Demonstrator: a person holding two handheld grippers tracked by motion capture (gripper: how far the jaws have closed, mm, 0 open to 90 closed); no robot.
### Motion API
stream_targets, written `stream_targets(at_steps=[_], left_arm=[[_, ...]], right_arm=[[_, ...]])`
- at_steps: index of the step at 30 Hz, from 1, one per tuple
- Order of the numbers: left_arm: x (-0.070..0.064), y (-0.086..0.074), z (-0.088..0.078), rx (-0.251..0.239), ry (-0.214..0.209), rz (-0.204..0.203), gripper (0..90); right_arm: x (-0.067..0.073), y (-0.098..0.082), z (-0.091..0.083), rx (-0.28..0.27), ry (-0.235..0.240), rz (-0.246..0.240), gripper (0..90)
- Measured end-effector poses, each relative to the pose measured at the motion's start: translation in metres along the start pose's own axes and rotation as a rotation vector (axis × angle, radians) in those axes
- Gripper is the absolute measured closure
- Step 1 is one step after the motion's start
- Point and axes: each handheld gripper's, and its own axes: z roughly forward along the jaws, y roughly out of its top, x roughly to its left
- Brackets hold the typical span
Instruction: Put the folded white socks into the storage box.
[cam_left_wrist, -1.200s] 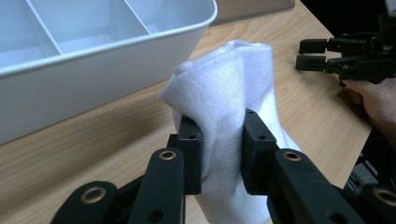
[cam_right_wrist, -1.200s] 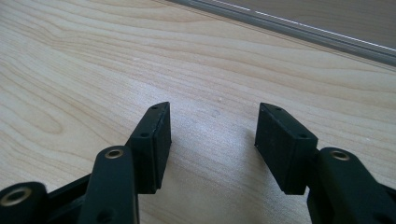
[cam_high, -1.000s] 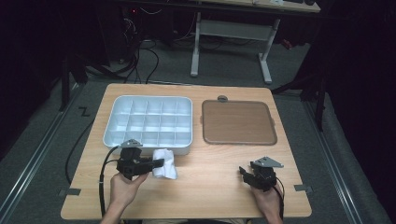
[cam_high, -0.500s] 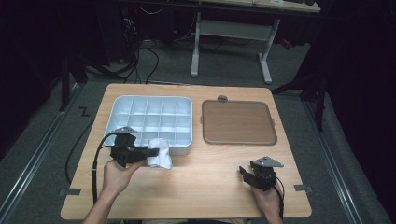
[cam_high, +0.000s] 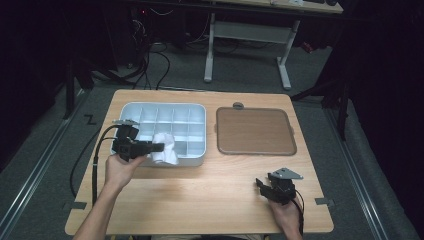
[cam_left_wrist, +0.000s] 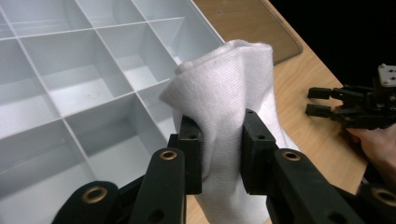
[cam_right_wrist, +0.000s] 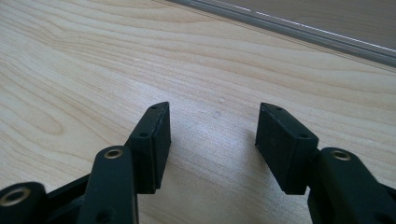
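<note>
While the right tool (cam_high: 264, 187) rests low on the near right of the bench (cam_high: 210, 200), jaws spread wide over bare wood with nothing between them, the left tool (cam_high: 159, 147) does the work, its jaws pinched on a white cloth (cam_high: 165, 148). In the left gripper view that cloth (cam_left_wrist: 229, 93) bulges up between the black pads (cam_left_wrist: 192, 154) and hangs slack below them, so it reads as light, soft and limp, not fragile, likely to sag and fold wherever it is unsupported. It hangs at the near edge of the pale compartment tray (cam_high: 131, 111), over the front row of cells, though I cannot tell whether its lower end touches a divider. A bunched fold, as gripped now, looks the sound place to hold it; a single thin layer might well slip free. Beyond the tray to the right lies a brown lid (cam_high: 254, 131), flat, well apart from both tools.
</note>
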Motion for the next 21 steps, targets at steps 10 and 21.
stream_targets(at_steps=[10, 21], left_arm=[[0.015, 0.018, 0.01, -0.005, -0.018, -0.007, 73.8], [0.033, 0.014, 0.032, 0.027, -0.005, -0.031, 73.7]], right_arm=[[0.001, 0.0, 0.0, -0.001, 0.002, 0.0, 45.9], [0.002, -0.001, -0.001, -0.003, 0.004, -0.003, 45.9]])
